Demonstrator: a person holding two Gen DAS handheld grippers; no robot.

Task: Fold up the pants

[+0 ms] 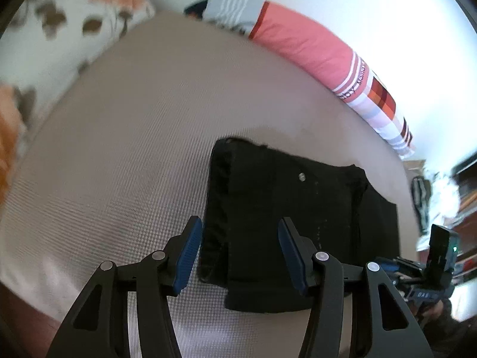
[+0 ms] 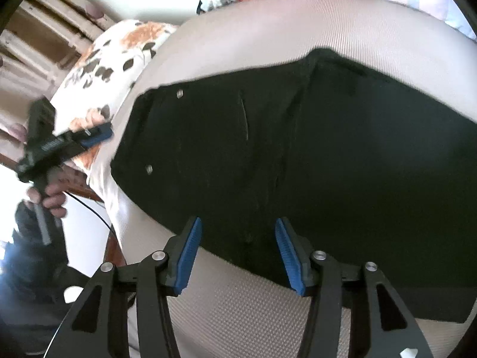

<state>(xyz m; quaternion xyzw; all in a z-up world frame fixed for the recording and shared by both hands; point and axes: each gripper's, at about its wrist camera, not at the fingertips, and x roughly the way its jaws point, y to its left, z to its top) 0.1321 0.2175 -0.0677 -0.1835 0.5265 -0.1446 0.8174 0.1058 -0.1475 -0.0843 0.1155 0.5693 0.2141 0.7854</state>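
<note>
While the black pants lie folded, each hand-held gripper hovers half-open, gripping nothing.

My bed carries the folded black pants, a floral pillow, and what looks like a pink-striped pillow.

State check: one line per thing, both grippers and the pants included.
left gripper: open, nothing between its pads, above the pants' edge
right gripper: open, empty, over the pants' near edge
pants: black, folded into a compact stack, flat on the bed
bed: beige textured cover, smooth
pink pillow: lying along the far edge
floral pillow: lying at the bed's far corner
</note>
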